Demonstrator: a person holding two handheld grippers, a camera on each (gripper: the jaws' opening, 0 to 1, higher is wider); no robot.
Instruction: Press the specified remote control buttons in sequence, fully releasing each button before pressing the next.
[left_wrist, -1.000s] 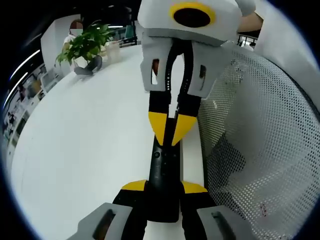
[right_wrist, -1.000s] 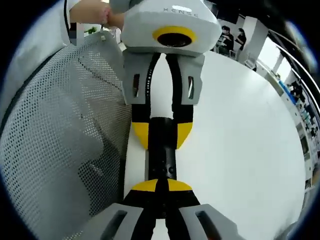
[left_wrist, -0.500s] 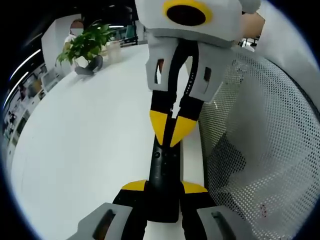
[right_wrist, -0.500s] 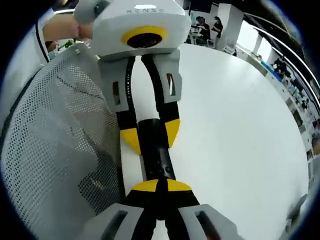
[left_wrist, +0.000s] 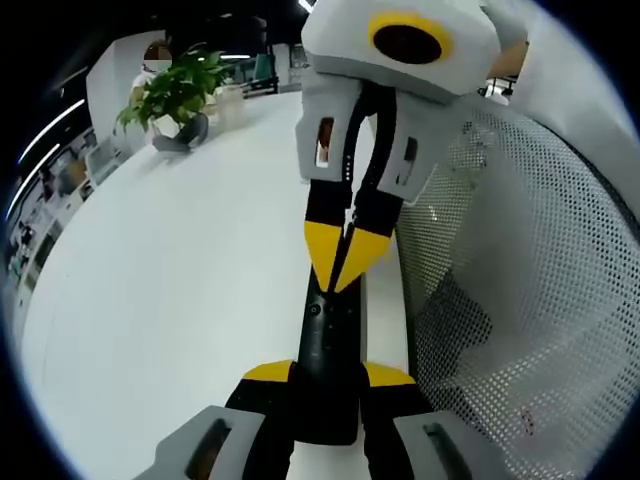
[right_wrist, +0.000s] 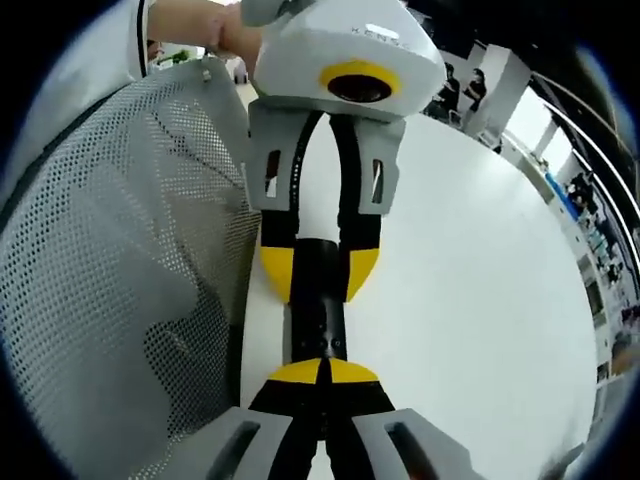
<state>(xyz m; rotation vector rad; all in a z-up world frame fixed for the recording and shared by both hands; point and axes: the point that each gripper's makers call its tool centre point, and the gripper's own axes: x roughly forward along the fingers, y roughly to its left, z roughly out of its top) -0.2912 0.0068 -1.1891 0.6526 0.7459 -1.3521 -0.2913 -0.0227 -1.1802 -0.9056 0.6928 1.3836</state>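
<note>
Since the earlier frames the right gripper (left_wrist: 345, 255) is tipping slightly differently over the remote (left_wrist: 330, 350), its closed yellow tips staying just above the button face; the remote is keeping its place in the left gripper's hold.

Left gripper view, near to far: the left gripper (left_wrist: 328, 378) is pinching the near end of the remote, one yellow pad on each side. The remote is lying lengthwise on the white table (left_wrist: 180, 280), beside a white mesh panel (left_wrist: 520, 300). Beyond it the right gripper is descending from above, jaws pressed together into one point near the upper buttons. Whether the tips are touching a button cannot be told. A potted plant (left_wrist: 175, 90) is standing at the far table edge.

Right gripper view: the right gripper (right_wrist: 322, 372) is showing its tips shut over the remote (right_wrist: 320, 320), with the left gripper (right_wrist: 320, 270) clamping the far end.

Risks, as a judgement:
- The combined tip is likely wider than one button; an off-centre press may be actuating a neighbouring button.
- Incomplete lift between presses may be merging two presses.
- Downward force may be pivoting the remote within the left pads.
</note>
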